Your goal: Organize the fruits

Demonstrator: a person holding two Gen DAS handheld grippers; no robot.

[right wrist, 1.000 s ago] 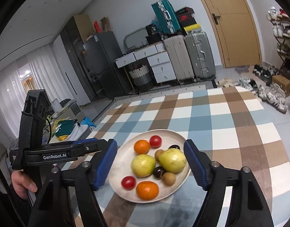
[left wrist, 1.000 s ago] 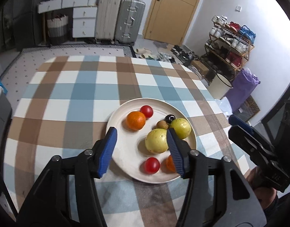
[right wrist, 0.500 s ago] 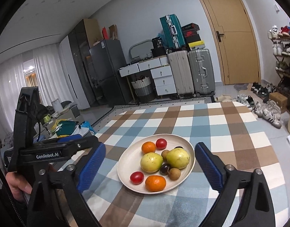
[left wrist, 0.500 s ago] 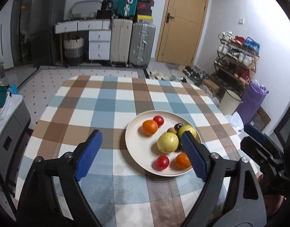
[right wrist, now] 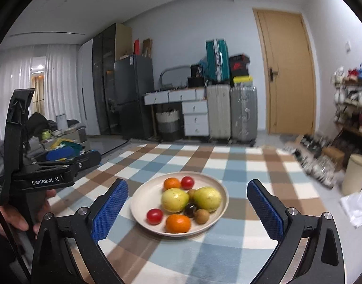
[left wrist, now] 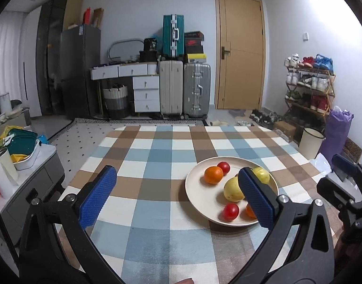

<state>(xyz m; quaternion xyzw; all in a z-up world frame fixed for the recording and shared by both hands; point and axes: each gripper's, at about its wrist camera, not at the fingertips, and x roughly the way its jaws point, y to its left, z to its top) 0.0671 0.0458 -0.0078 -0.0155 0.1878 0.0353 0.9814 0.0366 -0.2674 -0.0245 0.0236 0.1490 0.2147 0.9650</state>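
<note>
Your left gripper (left wrist: 177, 197) and right gripper (right wrist: 188, 209) have just been opening; their ribbed blue pads stand spread wide with nothing between them. Just beyond, on the soft checked tablecloth (right wrist: 228, 158), the round cream plate (right wrist: 143, 195) holds smooth yellow-green pears (right wrist: 175, 200), glossy red tomatoes (right wrist: 154, 215) and dimpled oranges (right wrist: 178, 223). Farther back, ridged hard-shell suitcases (left wrist: 196, 90) stand beside a flat wooden door (left wrist: 241, 56).

light: soft, even indoor, dimmish | shadows: faint under plate (right wrist: 138, 203) | blur: right wrist view smeared at right side | distortion: heavy fisheye, black vignette corners
</note>
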